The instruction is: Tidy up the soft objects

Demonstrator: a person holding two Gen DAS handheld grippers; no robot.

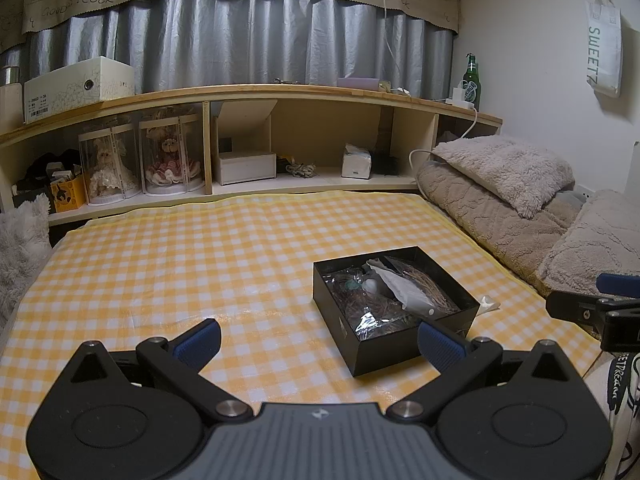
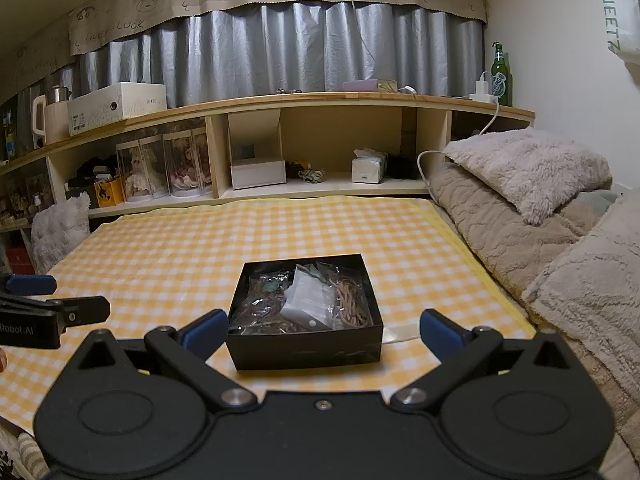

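Where the box sits: as both grippers hang low over the bed, the open black box rests on the checked cloth, straight ahead of the right gripper and between the lines of its fingers.
Nearer hand: the right one, I'd judge; from the left gripper the same box lies ahead and off to its right side, near that gripper's right fingertip.
Box contents: crinkly clear bags, a white pouch lying roughly front to back, and tan cord on the right.
Fingers: both pairs spread wide, holding nothing.
Loose item: a pale scrap peeks out at the box's right bottom edge.
Surface: smooth yellow-and-white cloth, flat, glossy.
Room: fluffy pillows and a quilted blanket along the right; wooden shelves and grey curtains behind.
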